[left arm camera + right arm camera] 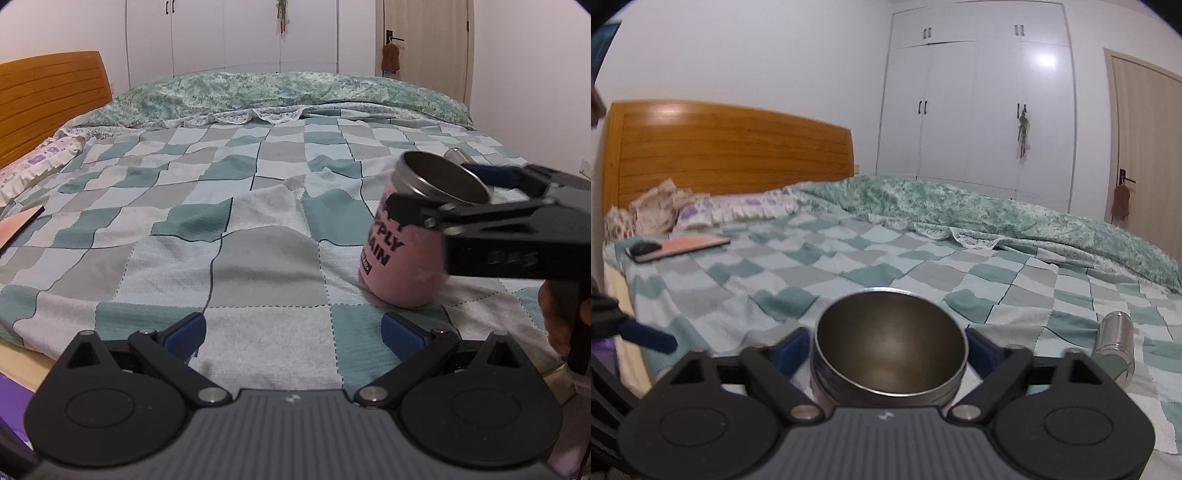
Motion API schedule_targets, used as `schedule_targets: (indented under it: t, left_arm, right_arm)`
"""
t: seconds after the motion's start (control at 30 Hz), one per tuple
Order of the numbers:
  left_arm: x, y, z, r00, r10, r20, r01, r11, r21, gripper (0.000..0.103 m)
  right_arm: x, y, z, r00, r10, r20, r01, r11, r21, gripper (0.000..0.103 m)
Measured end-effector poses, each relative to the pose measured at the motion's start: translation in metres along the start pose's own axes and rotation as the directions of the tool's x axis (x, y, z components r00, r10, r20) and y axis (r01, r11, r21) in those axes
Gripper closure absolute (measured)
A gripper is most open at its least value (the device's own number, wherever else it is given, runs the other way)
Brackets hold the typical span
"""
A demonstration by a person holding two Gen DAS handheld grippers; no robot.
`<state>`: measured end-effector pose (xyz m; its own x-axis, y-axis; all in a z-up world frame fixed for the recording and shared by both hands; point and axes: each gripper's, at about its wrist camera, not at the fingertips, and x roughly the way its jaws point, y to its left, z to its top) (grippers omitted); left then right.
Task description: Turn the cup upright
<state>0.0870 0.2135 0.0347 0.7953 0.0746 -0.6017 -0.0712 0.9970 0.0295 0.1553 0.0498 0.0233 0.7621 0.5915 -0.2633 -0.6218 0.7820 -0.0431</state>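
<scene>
A pink cup (pixel 400 258) with black lettering and a steel inside stands mouth up, slightly tilted, on the checkered bedspread (pixel 258 240) at the right. My right gripper (pixel 439 188) is shut on the cup just below its rim. In the right wrist view the cup's steel mouth (pixel 890 347) sits between the blue pads of the right gripper (pixel 888 350). My left gripper (pixel 293 334) is open and empty, low at the bed's near edge, left of the cup. One of its blue fingers (pixel 650 338) shows at the left of the right wrist view.
A steel bottle (pixel 1115 343) lies on the bedspread to the right of the cup. A pink phone (pixel 677 247) lies near the pillows (pixel 701 212) by the wooden headboard (pixel 731 158). A green quilt (pixel 997 214) is bunched along the far side.
</scene>
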Motion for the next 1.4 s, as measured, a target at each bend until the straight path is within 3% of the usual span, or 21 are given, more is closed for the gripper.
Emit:
schedule_targets:
  t: [0.27, 0.4, 0.6, 0.87, 1.03, 1.4]
  left_arm:
    - [-0.019, -0.021, 0.006, 0.998, -0.02, 0.057, 0.02, 1.0, 0.013, 0.0]
    - [-0.033, -0.049, 0.01, 0.991, -0.067, 0.117, 0.064, 0.998, 0.025, 0.0]
    - [-0.056, -0.096, 0.008, 0.965, -0.143, 0.22, 0.139, 0.99, 0.034, 0.0]
    - [-0.072, -0.163, -0.015, 0.923, -0.223, 0.313, 0.224, 0.974, 0.033, 0.0]
    - [-0.074, -0.193, -0.037, 0.911, -0.195, 0.364, 0.191, 0.98, 0.048, 0.0]
    - [-0.072, -0.232, -0.083, 0.855, -0.088, 0.512, 0.064, 0.996, 0.064, 0.0]
  right_arm:
    - [-0.057, -0.025, 0.018, 0.989, -0.02, 0.144, 0.016, 0.999, 0.028, 0.0]
    - [-0.095, -0.045, 0.02, 0.981, -0.04, 0.189, 0.035, 0.999, 0.029, 0.0]
    - [-0.162, -0.074, 0.006, 0.968, -0.102, 0.229, 0.1, 0.995, 0.022, 0.0]
    - [-0.24, -0.11, -0.042, 0.959, -0.21, 0.19, 0.207, 0.978, 0.037, 0.0]
    - [-0.268, -0.119, -0.079, 0.947, -0.271, 0.172, 0.272, 0.962, 0.017, 0.0]
    - [-0.284, -0.124, -0.13, 0.924, -0.331, 0.191, 0.343, 0.939, -0.033, 0.0]
